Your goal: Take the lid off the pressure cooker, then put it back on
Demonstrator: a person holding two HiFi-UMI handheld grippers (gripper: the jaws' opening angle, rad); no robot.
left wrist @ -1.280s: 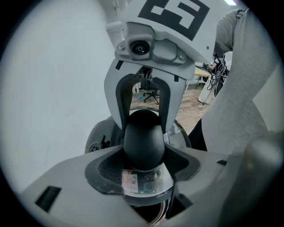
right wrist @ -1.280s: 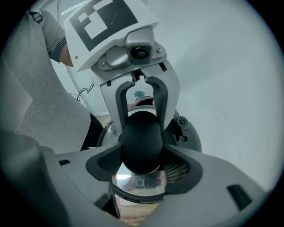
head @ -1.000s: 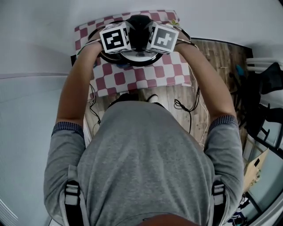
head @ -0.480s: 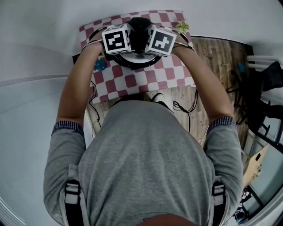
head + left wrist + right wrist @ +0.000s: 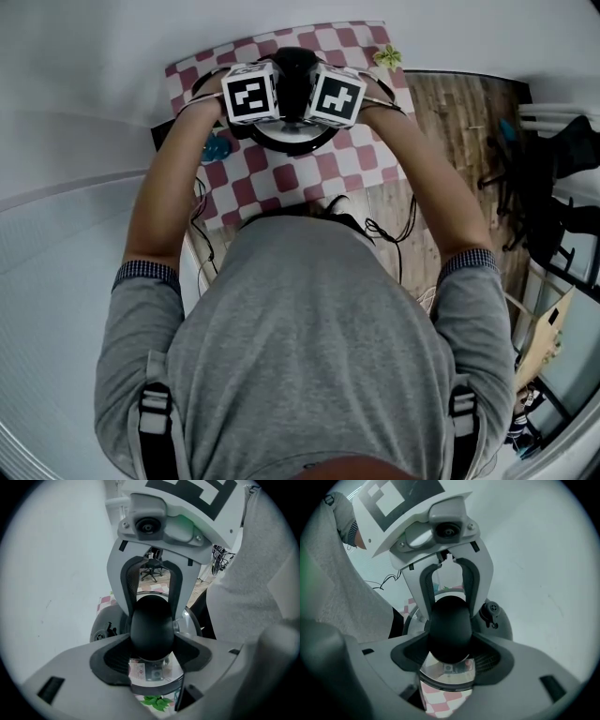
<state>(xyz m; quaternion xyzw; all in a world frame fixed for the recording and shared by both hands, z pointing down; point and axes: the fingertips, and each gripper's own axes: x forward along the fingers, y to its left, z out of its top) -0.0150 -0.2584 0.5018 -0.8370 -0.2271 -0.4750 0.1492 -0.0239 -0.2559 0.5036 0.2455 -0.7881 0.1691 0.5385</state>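
Your left gripper and right gripper clench the black knob on the lid from opposite sides. Forearms extend forward, with the grippers pitched steeply down.

black knob boxed in by left gripper and right gripper, both clamped on it from opposite sides, white wall close along the far side, green sprig far right, blue object left, bare checked cloth open on the near side, cables off the near edge
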